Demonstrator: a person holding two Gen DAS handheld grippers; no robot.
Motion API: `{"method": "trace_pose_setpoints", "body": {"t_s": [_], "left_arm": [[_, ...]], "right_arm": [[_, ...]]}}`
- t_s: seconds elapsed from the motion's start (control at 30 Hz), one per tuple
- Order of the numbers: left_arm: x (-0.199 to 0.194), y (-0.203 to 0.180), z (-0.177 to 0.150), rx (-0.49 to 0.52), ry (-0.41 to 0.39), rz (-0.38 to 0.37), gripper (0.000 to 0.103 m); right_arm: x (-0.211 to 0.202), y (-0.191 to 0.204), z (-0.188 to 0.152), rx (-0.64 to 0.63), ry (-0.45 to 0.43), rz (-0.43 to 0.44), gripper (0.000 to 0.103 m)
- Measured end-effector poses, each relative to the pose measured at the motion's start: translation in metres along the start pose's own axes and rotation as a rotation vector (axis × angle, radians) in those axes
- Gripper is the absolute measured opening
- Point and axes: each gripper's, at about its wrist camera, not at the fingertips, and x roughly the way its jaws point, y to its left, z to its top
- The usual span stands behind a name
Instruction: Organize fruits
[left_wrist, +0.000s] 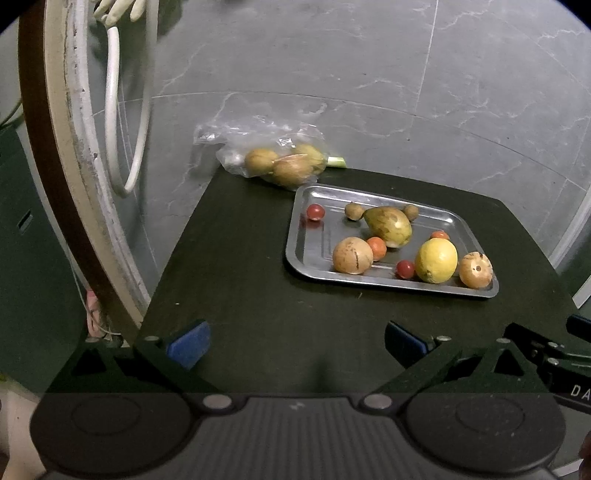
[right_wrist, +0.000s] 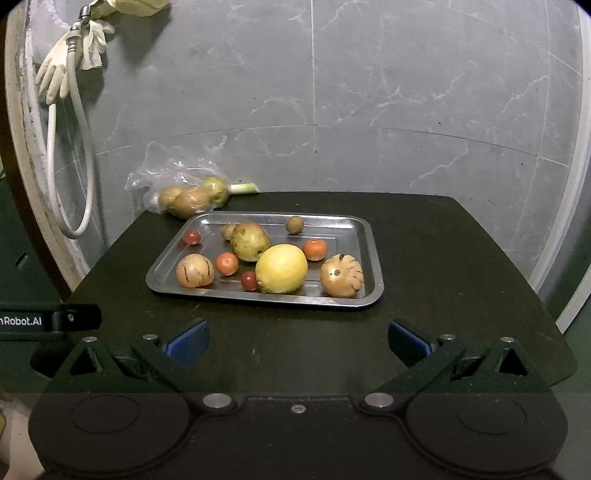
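Leftmost, a white hose (right_wrist: 70, 155) loops down the tiled wall, with a pale rubber glove (right_wrist: 55, 70) draped at its top. Next, at the 11 o'clock corner of the dark counter (right_wrist: 443, 258), a clear plastic bag (right_wrist: 177, 188) holds several brownish-yellow fruits, and a green stalk (right_wrist: 243, 188) pokes out behind it. Centrally, a steel tray (right_wrist: 373, 254) carries the loose fruit: a red cherry tomato (right_wrist: 192, 236) at its 10 o'clock, a striped round melon (right_wrist: 195, 270) at 8 o'clock, a mottled pear-shaped fruit (right_wrist: 249, 241) near 12 o'clock, a large yellow lemon (right_wrist: 281, 268) at 6 o'clock, and a second striped melon (right_wrist: 341, 276) at 4 o'clock; small orange and brown fruits lie between them. Both tools hover over the counter's near edge: the left gripper (left_wrist: 295, 343) and the right gripper (right_wrist: 297, 341) each stand released, blue pads wide apart, grasping nothing and well short of the tray.
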Motion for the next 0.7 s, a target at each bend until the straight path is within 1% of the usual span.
{"method": "trace_pose_setpoints", "body": {"t_s": [0.5,0.63,0.7], "left_arm": [[0.0006,0.0027,0.0011,0.002,0.004,-0.005,0.102],[-0.0022,0.0041,0.0003,-0.017,0.003,-0.012,0.102],[-0.003,0.0027,0.0002,-0.007,0.003,-0.01,0.102]], "right_arm": [[0.0001,0.0012,0.0,0.001,0.0,-0.002,0.102],[0.0002,0.0014,-0.0001,0.001,0.0,-0.003,0.102],[0.0004,0.0016,-0.0001,0.0,0.0,-0.004,0.102]]}}
